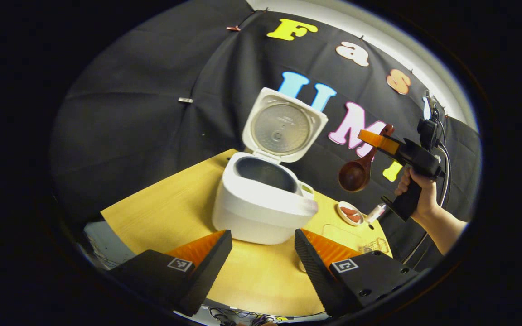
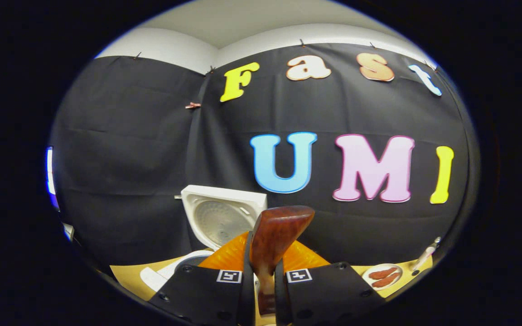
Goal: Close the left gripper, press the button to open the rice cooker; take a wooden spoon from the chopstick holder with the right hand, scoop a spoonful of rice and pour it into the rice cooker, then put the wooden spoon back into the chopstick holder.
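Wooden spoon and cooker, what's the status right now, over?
Right gripper shut on wooden spoon, held in air. Left gripper open, empty. Rice cooker lid up. Nothing between spoon and cooker.

The lower body of the rice cooker is cut off in the right gripper view by the right gripper, whose fingers hide everything below the raised lid. The bowl of the wooden spoon is concealed there too, below the fingers; only the handle end is seen. In the left gripper view, the bottom of the rice cooker's pot cannot be made out, so its contents cannot be told. To the right of the cooker, the contents of a small dish are too small to identify, and a pale object just beside it is too blurred to name.
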